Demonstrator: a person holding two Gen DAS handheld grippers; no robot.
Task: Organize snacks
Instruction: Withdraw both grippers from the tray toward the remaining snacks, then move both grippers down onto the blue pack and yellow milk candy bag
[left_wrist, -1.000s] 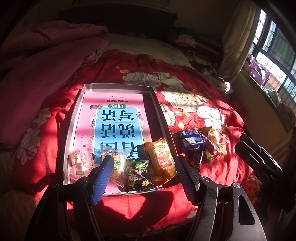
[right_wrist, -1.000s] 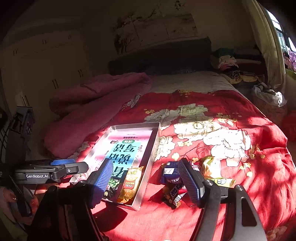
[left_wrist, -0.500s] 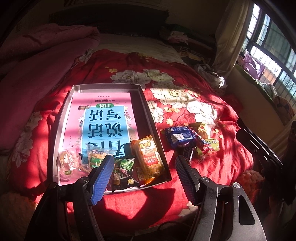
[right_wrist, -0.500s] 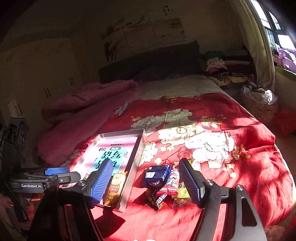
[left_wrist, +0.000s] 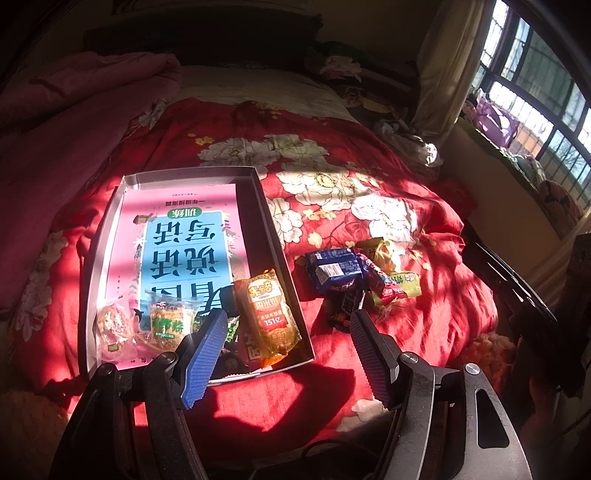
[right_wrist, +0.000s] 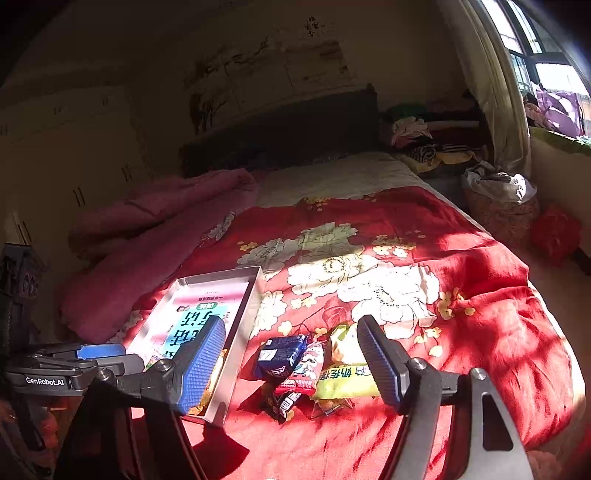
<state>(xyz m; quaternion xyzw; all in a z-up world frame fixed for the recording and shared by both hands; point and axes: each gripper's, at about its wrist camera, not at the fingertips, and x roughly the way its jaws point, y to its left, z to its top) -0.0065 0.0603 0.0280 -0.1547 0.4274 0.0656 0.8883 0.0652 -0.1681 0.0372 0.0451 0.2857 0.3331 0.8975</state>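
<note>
A shallow grey box (left_wrist: 280, 258) with a pink and blue printed sheet in it lies on the red flowered bedspread. At its near end lie an orange packet (left_wrist: 266, 317), a yellow-green packet (left_wrist: 170, 321) and a round cake packet (left_wrist: 110, 325). To its right on the spread is a loose pile: a blue packet (left_wrist: 332, 267), a red one (left_wrist: 373, 280), a lime one (left_wrist: 402, 286) and a dark one (left_wrist: 343, 310). My left gripper (left_wrist: 288, 317) hangs open over the box's near right corner. My right gripper (right_wrist: 291, 321) hangs open before the pile, framing the blue packet (right_wrist: 282, 354), and holds nothing.
A crumpled pink quilt (left_wrist: 55, 140) covers the bed's left side. Clothes are heaped by the headboard (right_wrist: 413, 133), with a curtain and a window (left_wrist: 535, 92) on the right. The left gripper (right_wrist: 74, 362) shows at the right wrist view's left edge, beside the box (right_wrist: 240, 332).
Both grippers have drifted to the right along the bed's near edge, so the box slid left in view and the loose pile came between the right fingers. Both stay open.
</note>
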